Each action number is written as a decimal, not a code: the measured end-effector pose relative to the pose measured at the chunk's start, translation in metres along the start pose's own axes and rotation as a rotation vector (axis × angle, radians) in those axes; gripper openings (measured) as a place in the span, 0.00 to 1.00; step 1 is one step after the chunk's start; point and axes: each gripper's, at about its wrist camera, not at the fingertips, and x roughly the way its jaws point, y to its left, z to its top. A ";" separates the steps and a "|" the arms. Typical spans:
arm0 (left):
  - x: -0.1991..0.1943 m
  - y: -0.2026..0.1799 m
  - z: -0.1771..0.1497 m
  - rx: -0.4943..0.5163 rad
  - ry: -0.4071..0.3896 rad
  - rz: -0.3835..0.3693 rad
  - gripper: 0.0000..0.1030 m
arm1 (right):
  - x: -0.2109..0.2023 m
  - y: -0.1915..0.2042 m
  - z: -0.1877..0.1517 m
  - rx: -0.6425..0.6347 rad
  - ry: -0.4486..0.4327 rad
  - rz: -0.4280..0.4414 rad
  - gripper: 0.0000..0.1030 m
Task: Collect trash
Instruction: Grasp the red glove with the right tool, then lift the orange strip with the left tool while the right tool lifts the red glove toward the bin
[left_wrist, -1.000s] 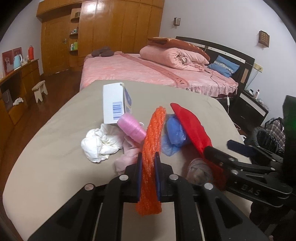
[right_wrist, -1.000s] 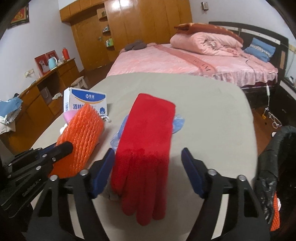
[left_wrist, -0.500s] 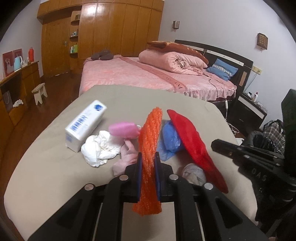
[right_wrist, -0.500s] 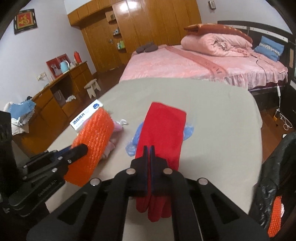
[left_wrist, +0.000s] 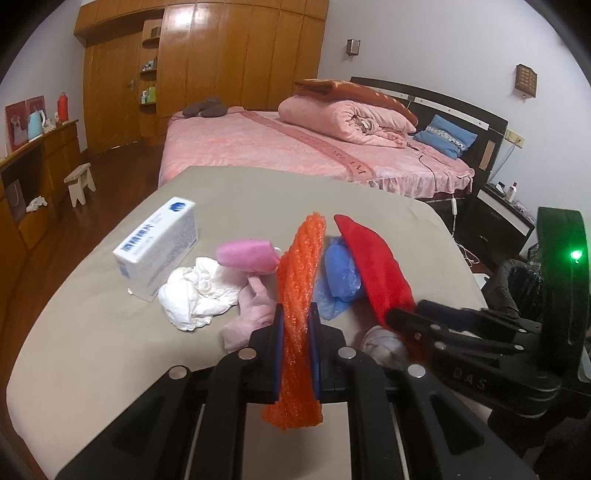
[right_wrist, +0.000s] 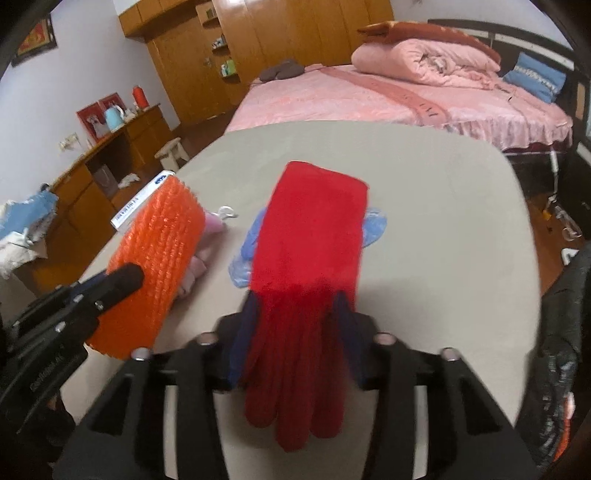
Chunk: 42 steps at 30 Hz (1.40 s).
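My left gripper (left_wrist: 295, 314) is shut on an orange foam net (left_wrist: 299, 266), held upright above the beige table (left_wrist: 92, 332). In the right wrist view the net (right_wrist: 162, 258) and the left gripper (right_wrist: 122, 280) sit at the left. A red knit glove (right_wrist: 310, 236) lies between the blue pads of my right gripper (right_wrist: 297, 306). Its fingers dangle toward the camera. The jaws are opening, but the pads still touch the glove's sides and it stays lifted. The left wrist view shows the glove (left_wrist: 376, 266) edge-on in the right gripper (left_wrist: 410, 312).
On the table lie a white box (left_wrist: 159, 243), crumpled white tissue (left_wrist: 195, 291), a pink roll (left_wrist: 247, 254), a pink cloth (left_wrist: 251, 310) and a blue plastic glove (left_wrist: 340, 273). A black trash bag (right_wrist: 565, 332) stands off the table's right edge. A pink bed is beyond.
The right jaws went from wide open around the glove to pinched shut, then parted slightly with the glove between them. The white box tipped from upright onto its side. The left gripper stayed put.
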 end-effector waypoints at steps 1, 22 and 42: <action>0.000 -0.001 0.000 0.003 -0.001 0.000 0.11 | 0.002 0.000 0.001 -0.003 0.014 0.016 0.08; -0.025 -0.018 0.014 0.019 -0.056 -0.037 0.11 | -0.080 -0.019 0.022 0.016 -0.134 0.040 0.01; 0.004 -0.014 0.001 0.023 0.014 -0.015 0.11 | -0.004 -0.039 0.000 0.074 0.056 -0.039 0.08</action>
